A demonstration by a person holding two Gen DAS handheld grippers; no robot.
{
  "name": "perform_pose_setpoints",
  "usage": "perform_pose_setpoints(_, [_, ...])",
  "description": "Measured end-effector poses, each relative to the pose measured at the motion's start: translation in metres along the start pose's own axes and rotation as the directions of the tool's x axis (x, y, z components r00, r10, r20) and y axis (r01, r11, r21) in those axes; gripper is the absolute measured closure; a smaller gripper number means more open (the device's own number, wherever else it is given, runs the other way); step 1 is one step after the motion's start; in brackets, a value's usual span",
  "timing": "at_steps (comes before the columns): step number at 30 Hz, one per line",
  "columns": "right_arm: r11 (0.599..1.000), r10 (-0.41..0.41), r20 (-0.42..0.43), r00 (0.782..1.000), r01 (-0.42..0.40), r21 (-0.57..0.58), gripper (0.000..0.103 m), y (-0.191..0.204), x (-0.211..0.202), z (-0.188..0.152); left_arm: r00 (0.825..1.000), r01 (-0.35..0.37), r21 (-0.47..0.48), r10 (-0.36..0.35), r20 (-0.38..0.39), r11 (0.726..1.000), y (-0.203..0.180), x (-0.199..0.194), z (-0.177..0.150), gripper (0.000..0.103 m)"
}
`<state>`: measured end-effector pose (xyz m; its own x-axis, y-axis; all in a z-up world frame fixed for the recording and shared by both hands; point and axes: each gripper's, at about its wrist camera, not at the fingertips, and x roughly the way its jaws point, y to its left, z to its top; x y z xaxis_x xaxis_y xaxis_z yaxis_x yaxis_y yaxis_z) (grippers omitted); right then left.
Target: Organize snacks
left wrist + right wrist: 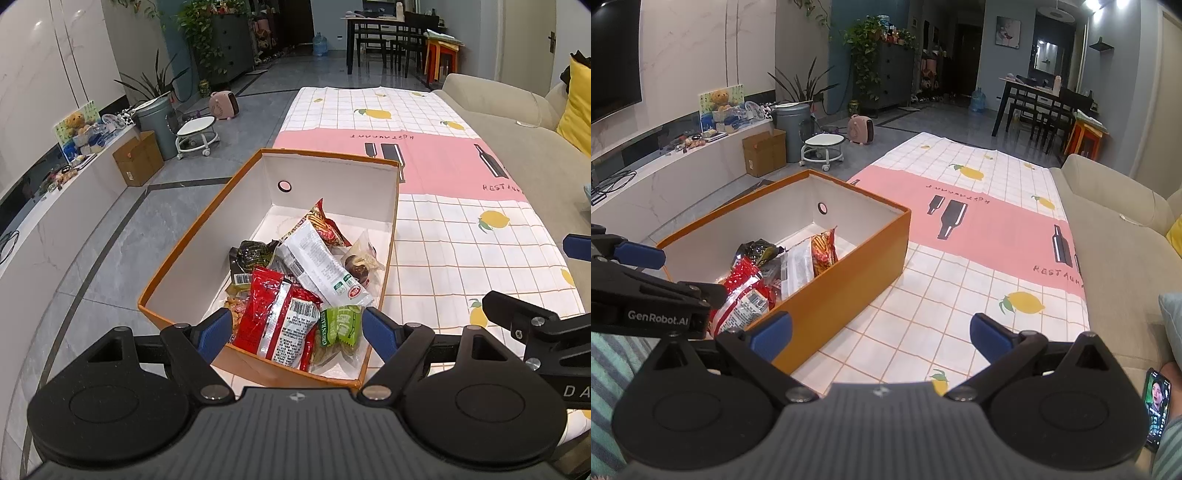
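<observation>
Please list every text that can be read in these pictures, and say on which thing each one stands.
"GREEN RAISIN": green snack packet in the orange box.
"RESTAU...", cut off: pink band of the tablecloth.
"GenRobot.AI": left gripper's body, in the right wrist view.
"DA", cut off: right gripper's body, in the left wrist view.
Barcode labels, other packets: too small.

We count one orange box [192, 258] standing on one checked tablecloth [461, 258]. Inside it we make out about seven snack packets: one red packet with a barcode [280, 328], one green raisin packet [341, 326], one long white packet [321, 269], one red-and-orange packet of sticks [325, 221], one dark packet [253, 253], one clear wrapper holding something brown [360, 264], and one clear bag of orange pieces [236, 306], partly hidden. We see two grippers, the left gripper [295, 332] and the right gripper [882, 332], each with two blue fingertips. We count one phone [1156, 406].
</observation>
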<state>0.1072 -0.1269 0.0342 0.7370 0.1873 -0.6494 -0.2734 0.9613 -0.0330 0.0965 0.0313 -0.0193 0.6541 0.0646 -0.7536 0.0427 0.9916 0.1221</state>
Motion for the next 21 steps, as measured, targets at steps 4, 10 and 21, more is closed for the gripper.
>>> perform_pose_setpoints(4, [1.000,0.000,-0.005,1.000,0.000,0.000,0.004,0.0008,0.0008,0.0000,1.000,-0.003,-0.005,0.003,-0.003,1.000,0.0003,0.0002,-0.0004,0.009])
perform_pose_setpoints(10, [1.000,-0.001,-0.005,1.000,0.001,0.001,0.004,0.0009,0.0008,0.0000,1.000,-0.002,-0.021,0.002,0.001,1.000,0.0025,-0.0012,-0.0006,0.009])
perform_pose_setpoints(21, [1.000,-0.001,-0.008,1.000,0.001,0.000,0.004,0.0009,0.0016,-0.0008,0.999,-0.030,-0.011,0.030,0.023,0.999,0.0011,-0.0047,0.0005,0.009])
